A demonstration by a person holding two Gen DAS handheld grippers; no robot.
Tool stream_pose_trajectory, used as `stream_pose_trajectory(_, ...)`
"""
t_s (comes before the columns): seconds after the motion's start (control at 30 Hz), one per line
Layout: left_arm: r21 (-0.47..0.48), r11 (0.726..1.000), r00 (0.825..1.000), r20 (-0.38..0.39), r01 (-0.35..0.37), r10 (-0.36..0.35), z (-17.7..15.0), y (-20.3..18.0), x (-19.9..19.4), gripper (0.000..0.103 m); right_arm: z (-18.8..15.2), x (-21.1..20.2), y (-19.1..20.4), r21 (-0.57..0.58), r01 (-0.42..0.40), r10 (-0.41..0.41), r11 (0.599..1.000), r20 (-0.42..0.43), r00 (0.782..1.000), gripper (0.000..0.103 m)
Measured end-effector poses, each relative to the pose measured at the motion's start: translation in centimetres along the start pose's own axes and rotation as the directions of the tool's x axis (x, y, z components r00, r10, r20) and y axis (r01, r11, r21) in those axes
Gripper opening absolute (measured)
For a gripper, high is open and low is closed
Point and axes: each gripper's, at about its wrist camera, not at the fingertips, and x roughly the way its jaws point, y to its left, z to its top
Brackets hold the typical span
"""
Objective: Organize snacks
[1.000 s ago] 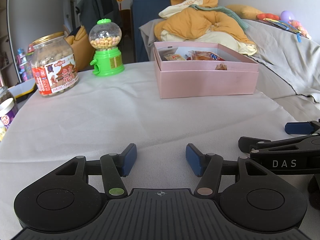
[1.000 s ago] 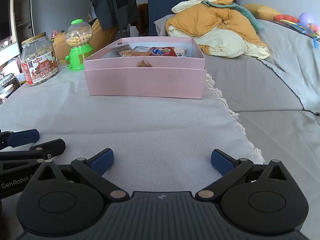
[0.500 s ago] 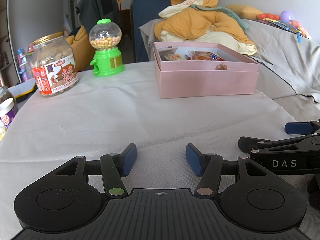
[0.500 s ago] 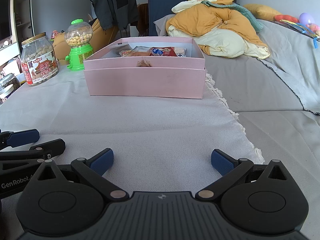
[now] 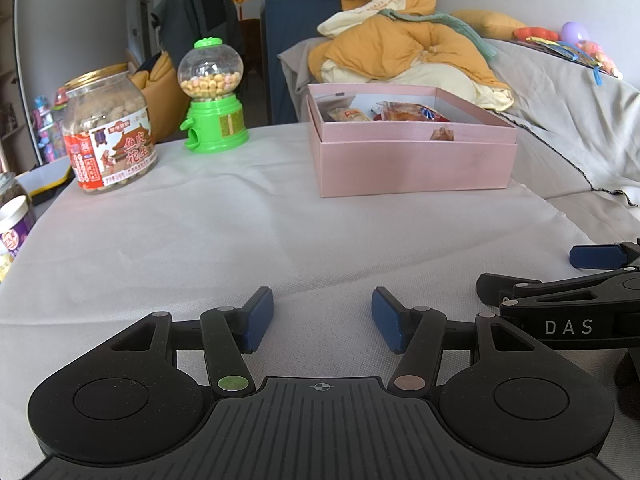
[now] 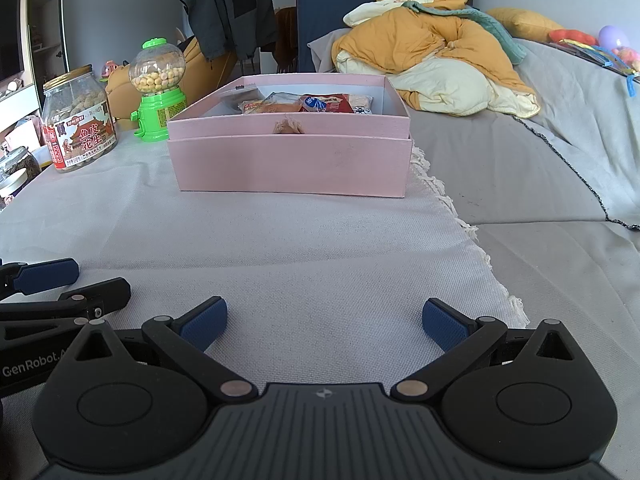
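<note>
A pink box (image 5: 414, 160) (image 6: 292, 164) stands on the white cloth ahead and holds several wrapped snacks (image 5: 404, 111) (image 6: 308, 103). Left of it are a green candy dispenser (image 5: 212, 96) (image 6: 158, 90) and a clear peanut jar (image 5: 110, 132) (image 6: 78, 118) with a red label. My left gripper (image 5: 322, 320) rests low over the cloth, open, nothing between its blue pads. My right gripper (image 6: 325, 322) sits beside it, open wider and empty. Each gripper shows at the edge of the other's view.
More jars (image 5: 14, 216) (image 6: 16, 172) stand at the left edge of the cloth. The fringed cloth edge (image 6: 460, 216) runs along the right, with a grey sofa cover (image 6: 540, 184) beyond. A heap of yellow bedding (image 5: 404, 52) lies behind the box.
</note>
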Motion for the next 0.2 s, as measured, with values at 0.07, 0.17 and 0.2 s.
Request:
stream_pose_trajectory(0.07,0.0,1.0,1.0,0.0,0.0,0.0,0.0,0.01,0.0,0.062,0.0,-0.01,0.0,0.0,0.0,0.0,1.0,0.0,1.0,0.103)
stream_pose_trajectory(0.17,0.0,1.0,1.0,0.001,0.0,0.0,0.01,-0.04,-0.02,0.062,-0.01,-0.02,-0.02,0.0,0.0,0.0,1.0,0.0,1.0,0.103)
stream_pose_trajectory(0.2,0.001,1.0,1.0,0.0,0.0,0.0,-0.01,-0.08,-0.05,0.062,0.0,-0.02,0.0,0.0,0.0,0.0,1.0,0.0,1.0,0.103)
